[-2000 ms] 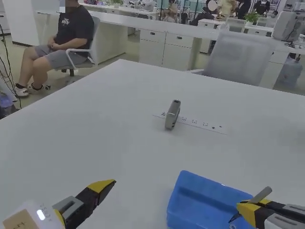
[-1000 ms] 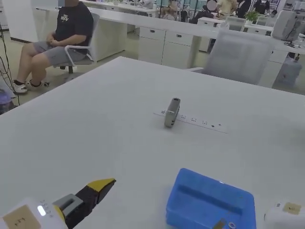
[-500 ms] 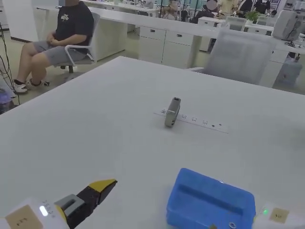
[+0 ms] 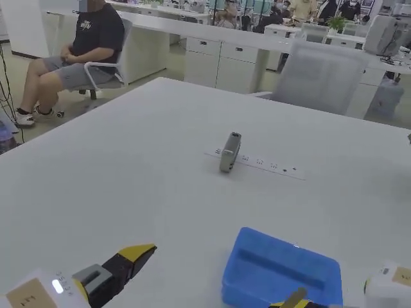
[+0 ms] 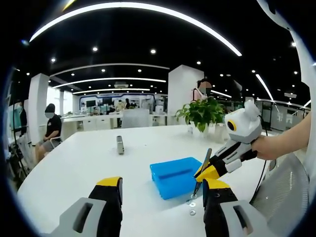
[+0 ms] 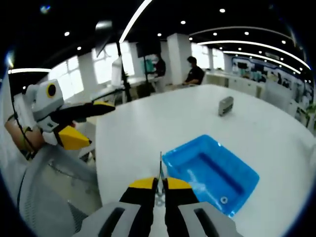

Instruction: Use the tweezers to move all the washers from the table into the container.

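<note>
Right gripper [image 6: 159,183] clamps the tweezers [image 6: 160,169] tips-down over washers [image 5: 192,213] at the near edge of the tabletop [image 5: 89,168] (container [image 6: 212,168] just beside, so carries are short). Left gripper [image 5: 163,183] gapes wide, idle.

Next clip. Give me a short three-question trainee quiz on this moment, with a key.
1. True or false: the jaws of the left gripper stand wide apart.
2. What does the right gripper hold? A tweezers, B a spoon, C nothing.
3. Fill in: a washer lies inside the blue ____.
Key: 1 true; 2 A; 3 container.
</note>
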